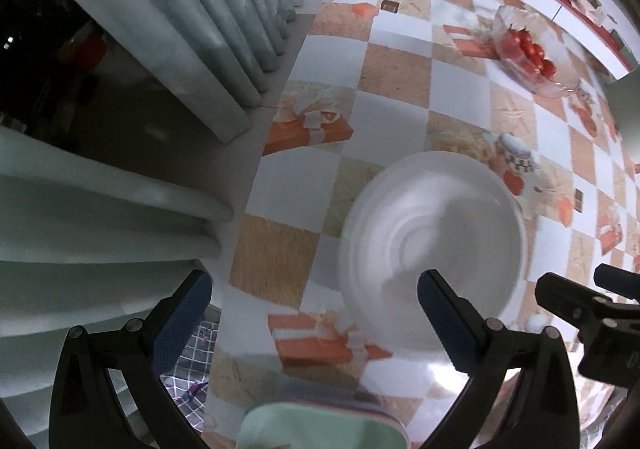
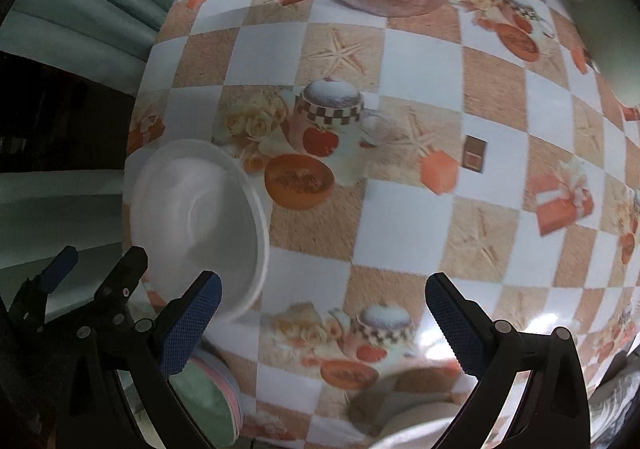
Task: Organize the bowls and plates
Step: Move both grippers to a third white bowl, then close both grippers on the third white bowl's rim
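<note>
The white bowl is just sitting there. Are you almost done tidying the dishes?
Not nearly. Nothing looks put away yet. The white bowl sits alone on the table, and the green plate lies at the near edge on what looks like a pink one. Both grippers, left and right, are open and empty. The bowl and plates are left, starting with a grab.

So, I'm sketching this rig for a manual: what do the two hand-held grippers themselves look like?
Both look alike. The left hand-held gripper and the right hand-held gripper each have two black, angular plastic fingers with triangular cut-outs and round silver pivot bolts. Each fingertip carries a dark blue pad with a fine grid texture. No cables, labels or sleeves show.
</note>
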